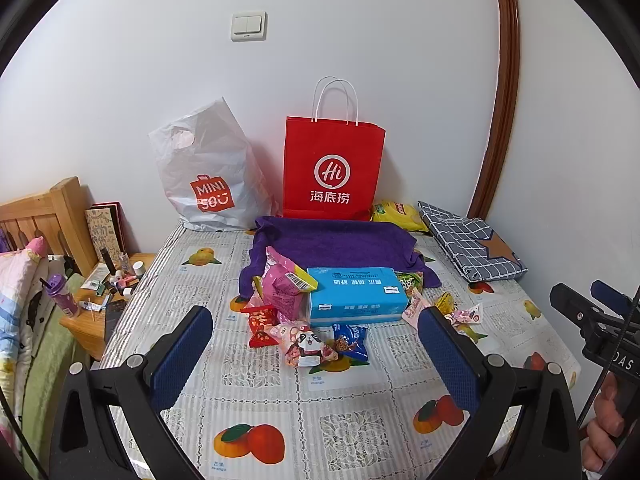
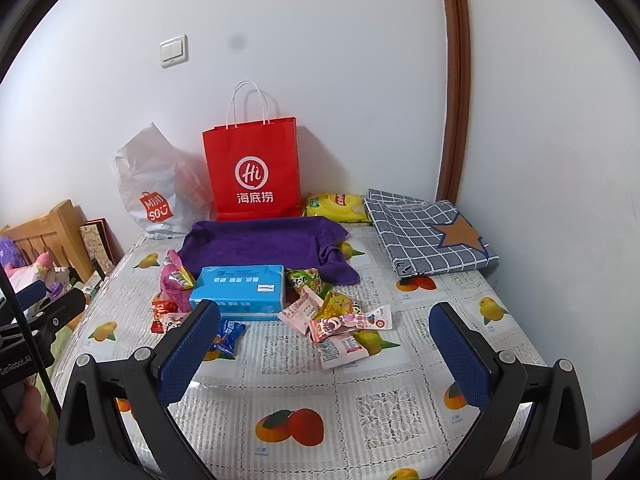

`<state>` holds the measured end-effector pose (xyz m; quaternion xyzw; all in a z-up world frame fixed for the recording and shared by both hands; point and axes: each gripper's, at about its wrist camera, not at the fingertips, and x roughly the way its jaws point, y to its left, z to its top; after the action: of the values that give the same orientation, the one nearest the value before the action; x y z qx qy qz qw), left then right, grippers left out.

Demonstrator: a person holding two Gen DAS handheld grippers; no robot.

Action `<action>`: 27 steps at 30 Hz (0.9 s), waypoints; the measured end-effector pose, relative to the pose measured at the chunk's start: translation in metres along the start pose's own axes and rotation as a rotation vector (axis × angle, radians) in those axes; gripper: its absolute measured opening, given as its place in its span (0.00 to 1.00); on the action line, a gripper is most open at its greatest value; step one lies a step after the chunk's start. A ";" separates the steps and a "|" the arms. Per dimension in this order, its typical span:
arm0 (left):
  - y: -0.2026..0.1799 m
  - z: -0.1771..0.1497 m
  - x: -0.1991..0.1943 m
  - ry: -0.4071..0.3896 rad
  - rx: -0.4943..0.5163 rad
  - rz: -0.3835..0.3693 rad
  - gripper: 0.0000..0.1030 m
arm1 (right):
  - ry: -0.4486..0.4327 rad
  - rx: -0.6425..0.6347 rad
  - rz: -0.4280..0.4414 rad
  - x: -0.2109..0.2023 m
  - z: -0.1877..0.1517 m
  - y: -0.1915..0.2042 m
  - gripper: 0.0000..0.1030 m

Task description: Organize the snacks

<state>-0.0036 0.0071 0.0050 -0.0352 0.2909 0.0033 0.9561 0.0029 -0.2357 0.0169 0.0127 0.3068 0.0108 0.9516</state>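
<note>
Both grippers hover over the table's near edge with jaws wide apart, holding nothing: left gripper (image 1: 316,350), right gripper (image 2: 326,344). The snacks (image 2: 340,326) lie scattered mid-table around a blue tissue box (image 1: 358,294), touching its sides. A purple towel (image 1: 332,244) lies behind; a red bag (image 1: 334,168) stands at the far edge.

Both feeds give me bright, even indoor light. The red bag (image 1: 334,168) throws a soft shadow on the wall (image 1: 400,60). I see glare on the plastic tabletop (image 2: 224,386) cover, sharp focus, and heavy fisheye bending with black corners.
</note>
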 end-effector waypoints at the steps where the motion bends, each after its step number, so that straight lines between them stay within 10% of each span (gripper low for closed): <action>1: 0.000 0.000 0.000 0.000 0.000 0.001 1.00 | 0.000 -0.001 -0.001 0.000 0.000 0.001 1.00; 27: 0.002 0.000 -0.002 -0.001 0.001 0.001 1.00 | -0.014 -0.008 -0.004 -0.002 -0.002 0.004 1.00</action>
<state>-0.0053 0.0091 0.0054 -0.0346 0.2905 0.0039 0.9562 -0.0001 -0.2321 0.0169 0.0085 0.2999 0.0099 0.9539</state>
